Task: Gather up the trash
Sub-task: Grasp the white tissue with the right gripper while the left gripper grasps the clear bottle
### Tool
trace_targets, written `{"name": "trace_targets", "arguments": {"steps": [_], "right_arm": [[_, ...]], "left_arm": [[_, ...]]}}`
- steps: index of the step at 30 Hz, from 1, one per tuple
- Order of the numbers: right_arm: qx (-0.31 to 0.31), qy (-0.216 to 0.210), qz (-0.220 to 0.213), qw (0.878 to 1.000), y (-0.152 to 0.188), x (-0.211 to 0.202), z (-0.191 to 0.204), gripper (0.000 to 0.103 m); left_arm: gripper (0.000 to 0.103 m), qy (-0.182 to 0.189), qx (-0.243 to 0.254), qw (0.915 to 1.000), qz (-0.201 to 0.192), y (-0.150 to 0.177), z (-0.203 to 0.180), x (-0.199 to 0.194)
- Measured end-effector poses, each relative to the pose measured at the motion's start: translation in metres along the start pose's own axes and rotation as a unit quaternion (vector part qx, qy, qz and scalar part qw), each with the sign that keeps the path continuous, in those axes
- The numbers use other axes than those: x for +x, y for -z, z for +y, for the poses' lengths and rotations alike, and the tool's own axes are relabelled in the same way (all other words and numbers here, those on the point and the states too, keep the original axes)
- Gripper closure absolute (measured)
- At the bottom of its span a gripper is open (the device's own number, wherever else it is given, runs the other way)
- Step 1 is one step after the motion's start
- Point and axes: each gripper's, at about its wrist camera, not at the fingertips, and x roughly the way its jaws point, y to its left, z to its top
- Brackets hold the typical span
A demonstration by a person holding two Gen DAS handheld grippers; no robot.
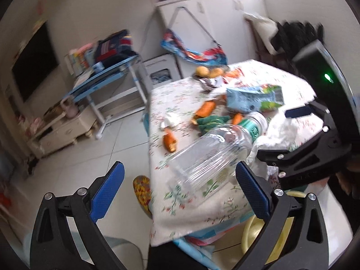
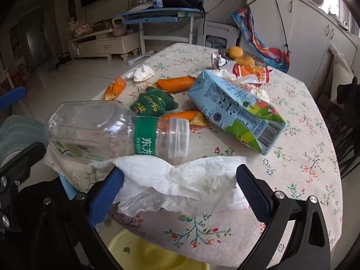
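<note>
An empty clear plastic bottle (image 1: 216,150) with a green label lies on its side near the front edge of the floral-cloth table (image 1: 198,207); it also shows in the right wrist view (image 2: 108,130). My left gripper (image 1: 180,193) is open, its blue fingers either side of the bottle's base, not touching. My right gripper (image 2: 180,189) is open around a crumpled white tissue (image 2: 177,186) lying at the table edge. Further back lie a crushed blue-green carton (image 2: 236,110), orange peels (image 2: 175,83), a small tissue wad (image 2: 141,73) and a green knitted pouch (image 2: 153,103).
A yellow bin (image 2: 144,254) sits under the table's front edge. Oranges (image 2: 236,52) in a basket and a foil wrapper (image 2: 217,60) lie at the far side. A blue desk (image 2: 157,14), low TV cabinet (image 2: 103,42) and white cupboards (image 2: 303,22) stand beyond.
</note>
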Motion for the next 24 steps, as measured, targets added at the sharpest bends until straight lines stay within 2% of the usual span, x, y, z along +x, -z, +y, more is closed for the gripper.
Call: {"name": "trace_targets", "arguments": {"steps": [2,4,7,8,9,10,12,14,17,20,24], "right_arm": [[0.002,-0.01,0.012,1.0,0.001,0.005,-0.004,0.01],[0.004,-0.02,0.022,1.0,0.004,0.008,-0.007,0.023],[0.011,-0.037,0.021,0.999,0.007,0.009,-0.015,0.029],[0.008,-0.038,0.02,0.999,0.007,0.009,-0.015,0.034],[0.009,-0.039,0.02,0.999,0.007,0.008,-0.017,0.044],[0.011,-0.04,0.019,0.999,0.007,0.006,-0.02,0.05],[0.027,-0.044,0.019,0.998,0.007,0.004,-0.029,0.072],[0.049,-0.054,0.019,0.997,0.007,0.003,-0.041,0.085],[0.065,-0.056,0.01,0.996,0.011,-0.004,-0.05,0.086],[0.082,-0.06,0.0,0.995,0.016,-0.011,-0.054,0.086],[0.1,-0.064,-0.011,0.993,0.022,-0.02,-0.056,0.086]], "left_arm": [[0.007,0.002,0.033,0.9995,0.004,-0.006,-0.008,0.01],[0.007,0.008,0.049,0.9987,0.008,-0.014,-0.012,0.019],[0.007,0.03,0.067,0.9971,0.023,-0.025,-0.016,0.034],[0.007,0.035,0.071,0.9965,0.027,-0.027,-0.018,0.038],[0.007,0.042,0.077,0.9956,0.034,-0.029,-0.02,0.043],[0.007,0.047,0.079,0.9951,0.036,-0.029,-0.021,0.046],[0.007,0.063,0.086,0.9932,0.046,-0.032,-0.025,0.053],[0.007,0.076,0.091,0.9912,0.058,-0.034,-0.027,0.059],[0.01,0.1,0.092,0.9875,0.081,-0.036,-0.031,0.068],[0.025,0.119,0.095,0.9826,0.106,-0.036,-0.036,0.077],[0.03,0.118,0.079,0.9836,0.111,-0.036,-0.041,0.076]]}}
